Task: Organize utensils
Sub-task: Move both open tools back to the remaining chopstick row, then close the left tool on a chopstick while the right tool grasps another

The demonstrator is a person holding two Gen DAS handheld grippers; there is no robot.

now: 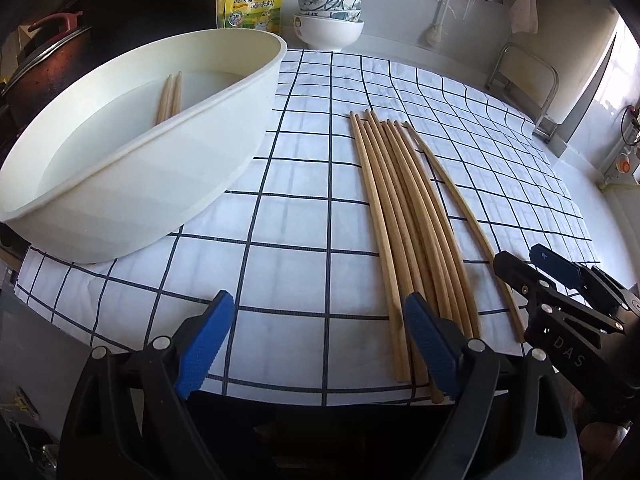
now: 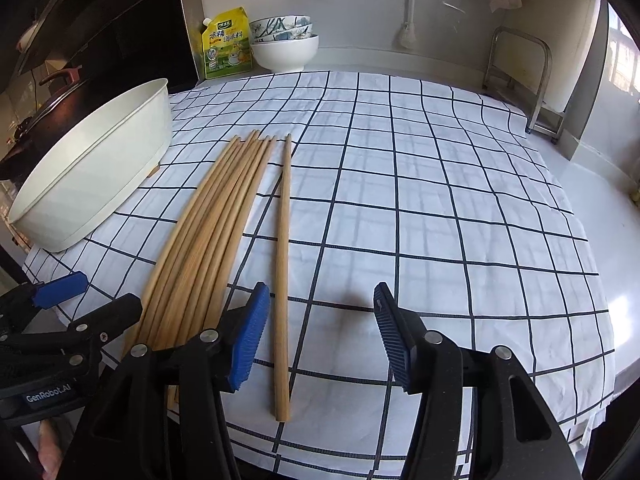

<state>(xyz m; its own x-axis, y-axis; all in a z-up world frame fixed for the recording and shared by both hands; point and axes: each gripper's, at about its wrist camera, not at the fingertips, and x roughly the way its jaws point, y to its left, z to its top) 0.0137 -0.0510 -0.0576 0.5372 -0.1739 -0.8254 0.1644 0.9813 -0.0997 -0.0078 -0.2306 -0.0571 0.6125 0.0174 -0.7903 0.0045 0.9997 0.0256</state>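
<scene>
A white oval tub (image 1: 140,168) stands at the left on the checked cloth (image 1: 304,208), with two wooden chopsticks (image 1: 170,98) inside it. Several more chopsticks (image 1: 400,220) lie in a bundle on the cloth, just right of my left gripper (image 1: 320,344), which is open with nothing between its fingers. One chopstick (image 2: 283,260) lies apart, right of the bundle (image 2: 212,232). My right gripper (image 2: 320,340) is open around its near end; the chopstick runs close to the left pad, and neither pad presses on it. The tub (image 2: 100,172) also shows at the left in the right wrist view.
Stacked bowls (image 1: 330,20) and a yellow pouch (image 1: 250,4) stand at the back wall. A dark pot with a lid (image 1: 44,64) sits left of the tub. A metal rack (image 2: 520,80) stands at the back right. The cloth's right half (image 2: 460,220) is bare.
</scene>
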